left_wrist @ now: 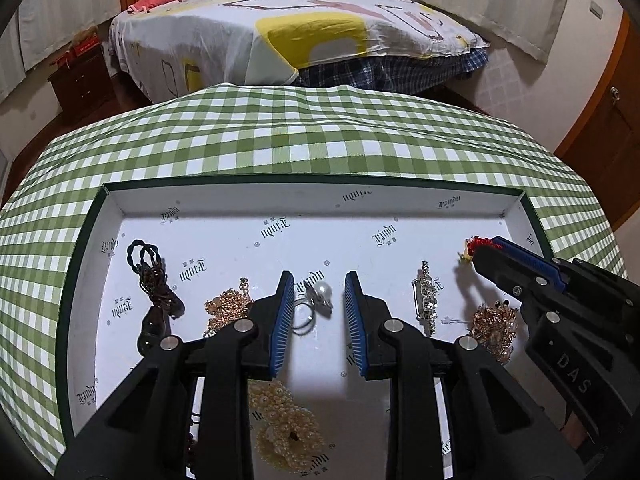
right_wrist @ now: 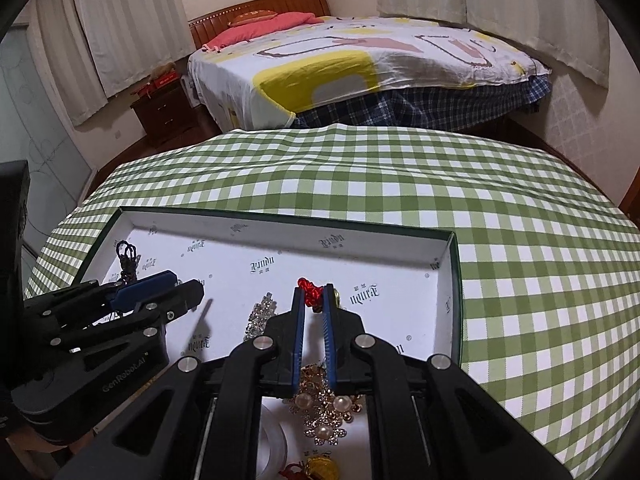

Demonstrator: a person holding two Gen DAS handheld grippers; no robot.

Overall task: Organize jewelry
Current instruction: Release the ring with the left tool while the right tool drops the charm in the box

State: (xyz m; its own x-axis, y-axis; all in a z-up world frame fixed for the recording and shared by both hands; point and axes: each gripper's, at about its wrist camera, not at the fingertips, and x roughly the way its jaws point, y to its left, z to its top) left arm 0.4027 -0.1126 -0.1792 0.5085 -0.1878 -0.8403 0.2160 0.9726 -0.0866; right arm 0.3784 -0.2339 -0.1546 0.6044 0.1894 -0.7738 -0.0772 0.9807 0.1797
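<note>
A white-lined tray point(left_wrist: 280, 196) with a dark green rim holds the jewelry. My left gripper point(left_wrist: 318, 280) hangs open over it. A silver pearl ring point(left_wrist: 320, 294) lies on the tray floor in the gap between its blue pads, touched by neither. At the tray's right end my right gripper point(left_wrist: 486, 248) is shut on a red knotted cord ornament point(left_wrist: 475, 242). In the right wrist view the red knot point(right_wrist: 308, 283) pokes out between the closed pads of the right gripper point(right_wrist: 313, 290). The left gripper point(right_wrist: 187, 281) shows at the left.
Also in the tray: a black cord piece point(left_wrist: 150, 276), a gold chain point(left_wrist: 226, 308), a rhinestone clip point(left_wrist: 427, 296), a gold pearl brooch point(left_wrist: 494, 330) and a pearl scrunchie point(left_wrist: 280, 428). The tray sits on a green checked tablecloth point(left_wrist: 320, 140). A bed point(left_wrist: 300, 28) stands behind.
</note>
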